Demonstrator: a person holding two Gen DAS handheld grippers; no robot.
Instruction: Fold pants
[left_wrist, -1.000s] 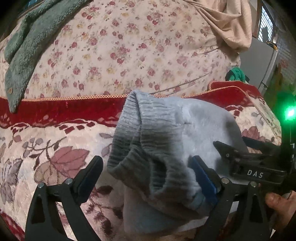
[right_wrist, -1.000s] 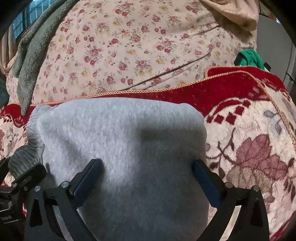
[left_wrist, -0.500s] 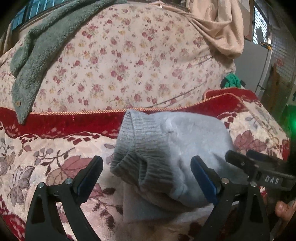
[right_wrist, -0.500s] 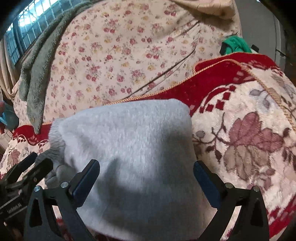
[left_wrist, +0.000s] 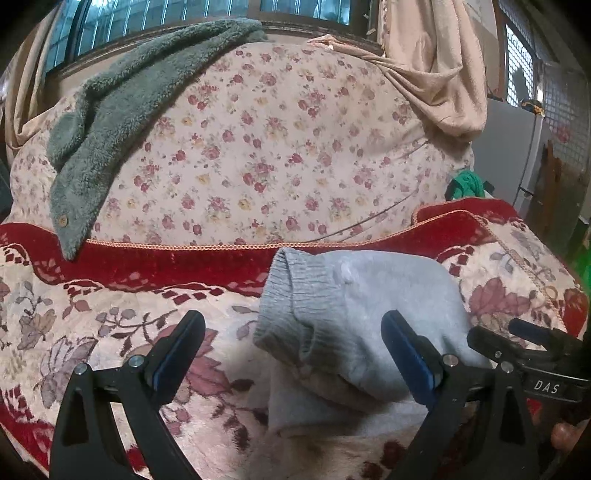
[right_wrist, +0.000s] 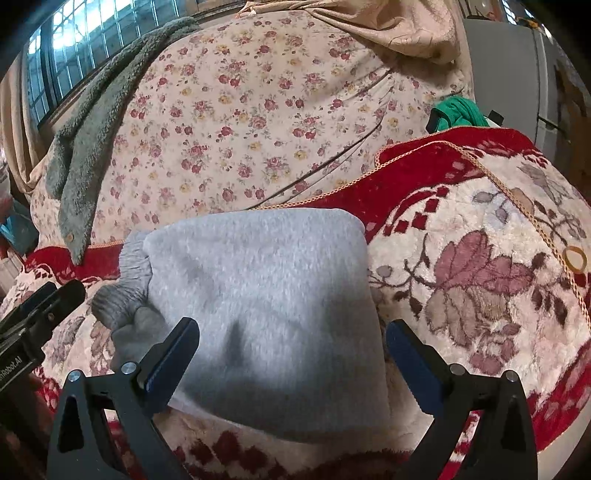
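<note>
Floral blanket (left_wrist: 110, 332); folded pants (right_wrist: 266, 295) between 2 spread, empty tongs.

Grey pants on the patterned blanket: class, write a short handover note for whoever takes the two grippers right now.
Left gripper: open, empty, in front of the ribbed cuff end.
Right gripper: open, empty, in front of the smooth folded end.
Grey fleece pants: a compact folded bundle on the red-bordered floral blanket, ribbed cuffs on its left.
Done: the folds appear complete; nothing is gripped.
Left: probably only to tidy the loose cuff, if wanted.
</note>
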